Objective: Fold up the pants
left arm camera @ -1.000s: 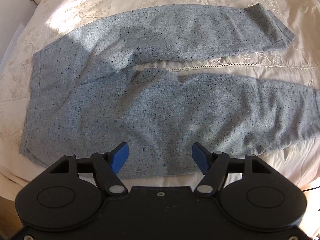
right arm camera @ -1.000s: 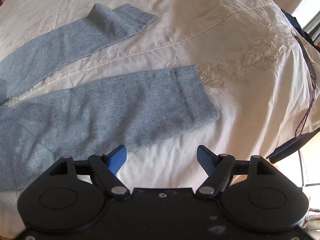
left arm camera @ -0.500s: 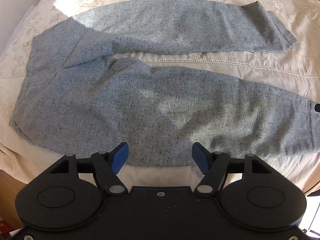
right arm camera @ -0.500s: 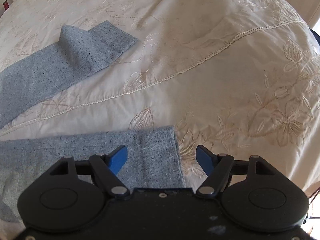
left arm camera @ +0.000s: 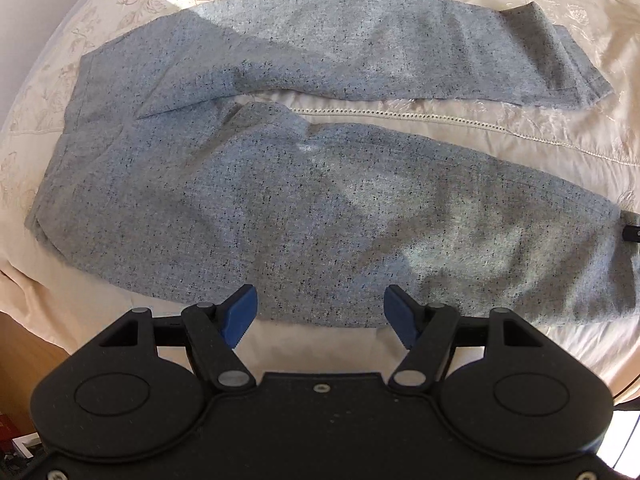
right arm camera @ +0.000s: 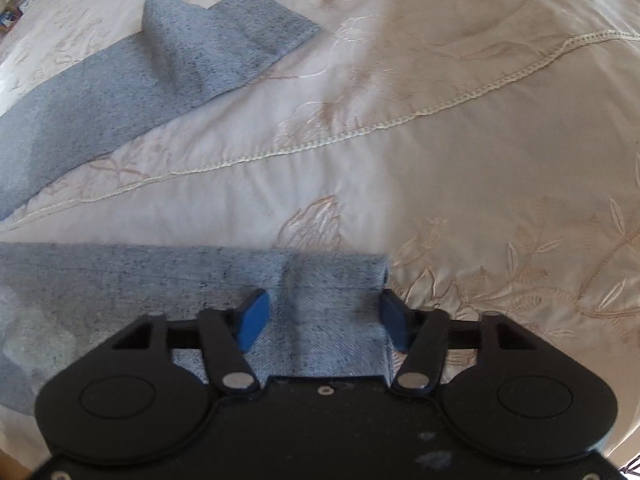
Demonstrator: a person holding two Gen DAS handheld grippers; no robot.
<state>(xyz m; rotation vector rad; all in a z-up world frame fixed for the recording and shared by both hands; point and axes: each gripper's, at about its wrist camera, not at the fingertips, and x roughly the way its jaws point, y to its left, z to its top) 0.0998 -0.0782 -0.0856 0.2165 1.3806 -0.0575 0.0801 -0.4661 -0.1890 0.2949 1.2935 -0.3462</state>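
Grey-blue speckled pants (left arm camera: pixel 280 200) lie spread flat on a cream bedspread, waistband at the left, both legs running right and parted in a V. My left gripper (left arm camera: pixel 320 312) is open and empty, just above the near edge of the near leg at thigh level. My right gripper (right arm camera: pixel 324 316) is open, its blue pads (right arm camera: pixel 252 316) standing either side of the near leg's cuff (right arm camera: pixel 332 280), which lies between the jaws. The far leg's cuff (right arm camera: pixel 240 36) lies at the upper left, slightly humped.
The embroidered cream bedspread (right arm camera: pixel 480 140) has a lace seam (right arm camera: pixel 360 132) running between the legs. The bed's edge drops off at lower left in the left wrist view (left arm camera: pixel 28 344). Small items show on a shelf at the far left (right arm camera: pixel 16 4).
My right gripper has moved forward and down until the near cuff lies between its open jaws. My left gripper has drawn slightly closer to the near leg's edge.
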